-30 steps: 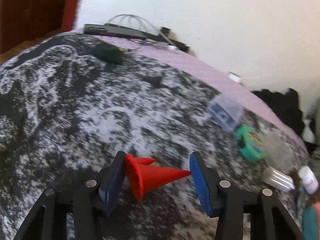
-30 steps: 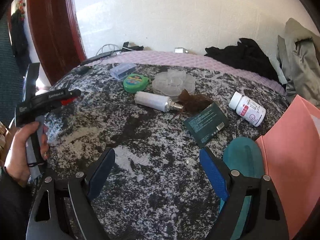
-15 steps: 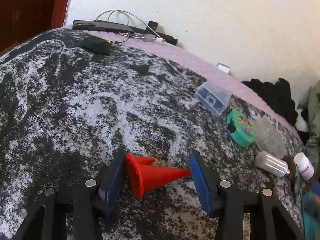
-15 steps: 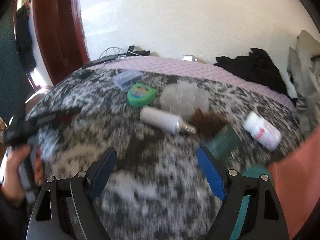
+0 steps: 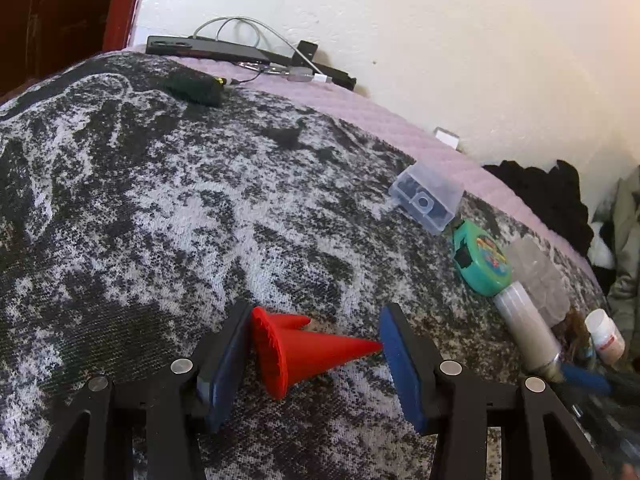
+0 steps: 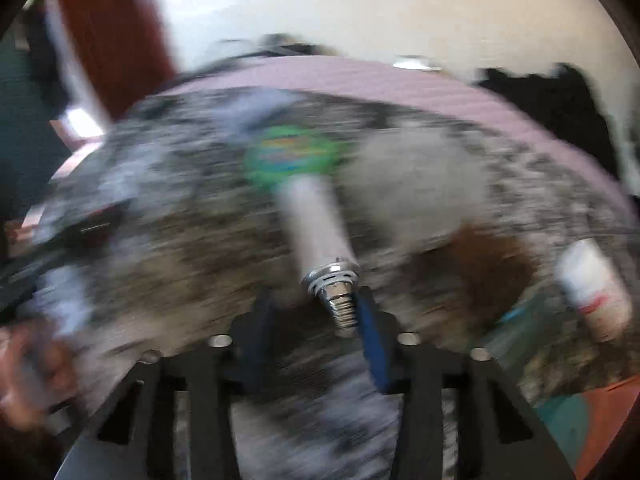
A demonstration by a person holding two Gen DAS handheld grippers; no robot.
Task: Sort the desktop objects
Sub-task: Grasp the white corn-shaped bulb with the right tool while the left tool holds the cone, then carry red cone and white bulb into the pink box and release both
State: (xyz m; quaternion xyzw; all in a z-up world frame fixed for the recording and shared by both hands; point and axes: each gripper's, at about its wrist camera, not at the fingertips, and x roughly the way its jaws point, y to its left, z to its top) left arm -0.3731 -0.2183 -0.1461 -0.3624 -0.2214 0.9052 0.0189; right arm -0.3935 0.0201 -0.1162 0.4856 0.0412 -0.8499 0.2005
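Red cone (image 5: pixel 308 350) sits sideways between the fingers of my left gripper (image 5: pixel 314 354), its wide base flat against the left pad and its tip touching the right pad, so I have it clenched just above the mottled black-and-grey cloth (image 5: pixel 160 208). To the right of it lie a clear plastic box (image 5: pixel 428 196), then nearer a green tape measure (image 5: pixel 482 260), and nearer again a white bulb (image 5: pixel 524 324) with a small white bottle (image 5: pixel 606 336) beside it. My right gripper (image 6: pixel 316 328) is blurred; its fingers stand narrowed either side of the bulb's (image 6: pixel 316 224) metal screw base, the right pad against it, but I cannot tell whether I truly grip it. Far off, a black bar and cables (image 5: pixel 240 48) lie along the wall.
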